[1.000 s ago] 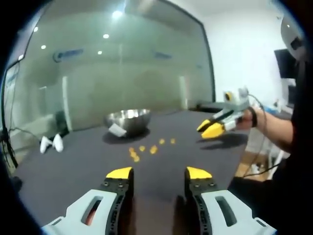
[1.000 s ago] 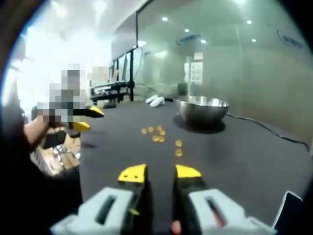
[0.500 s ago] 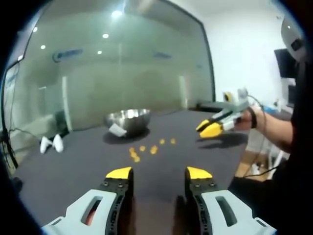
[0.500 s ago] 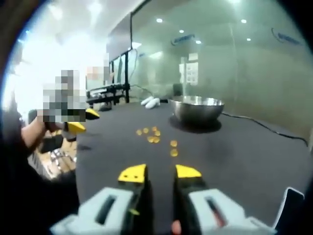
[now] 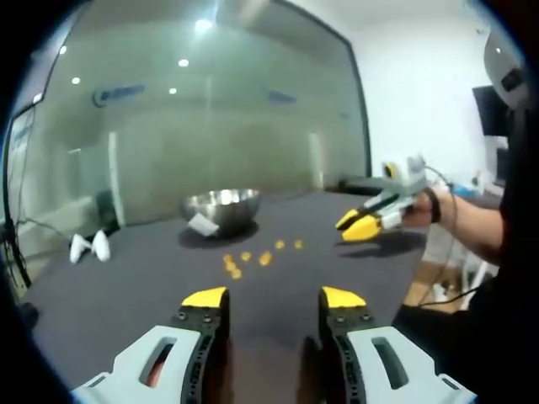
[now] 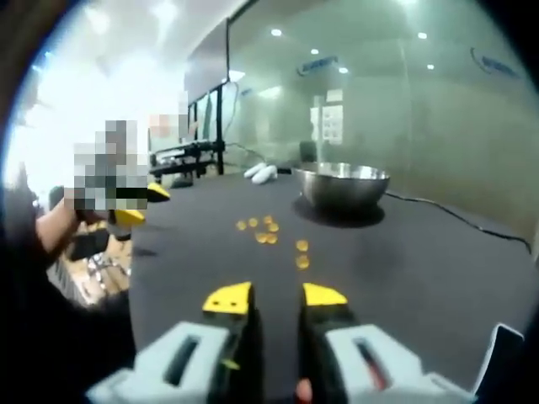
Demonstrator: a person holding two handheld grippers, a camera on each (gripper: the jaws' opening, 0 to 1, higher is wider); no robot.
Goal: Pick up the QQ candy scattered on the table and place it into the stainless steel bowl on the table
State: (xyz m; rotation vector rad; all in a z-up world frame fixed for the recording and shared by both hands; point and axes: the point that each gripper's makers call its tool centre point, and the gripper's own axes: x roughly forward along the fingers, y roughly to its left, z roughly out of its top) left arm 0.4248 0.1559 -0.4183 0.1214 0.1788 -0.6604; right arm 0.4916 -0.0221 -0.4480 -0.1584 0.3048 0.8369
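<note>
Several small orange QQ candies (image 5: 245, 256) lie loose on the dark table, a short way in front of the stainless steel bowl (image 5: 221, 204). My left gripper (image 5: 274, 299) hovers low over the near table, open and holding nothing. The right gripper (image 5: 364, 224) comes in from the right in a hand, above the table beside the candies. In the right gripper view the candies (image 6: 269, 232) sit ahead and the bowl (image 6: 341, 185) stands beyond them. My right gripper (image 6: 276, 296) is open by a narrow gap with nothing in it. The left gripper (image 6: 139, 205) shows at the left.
A white card (image 5: 200, 223) leans against the bowl's near side. Two white objects (image 5: 88, 247) lie at the table's far left, and a glass wall runs behind. A dark cable (image 6: 455, 220) trails past the bowl. A person's arm (image 5: 472, 223) reaches in over the table's right edge.
The right gripper has sunk slightly toward the table in the left gripper view. The right gripper view has shifted a little. The candies and bowl have stayed put.
</note>
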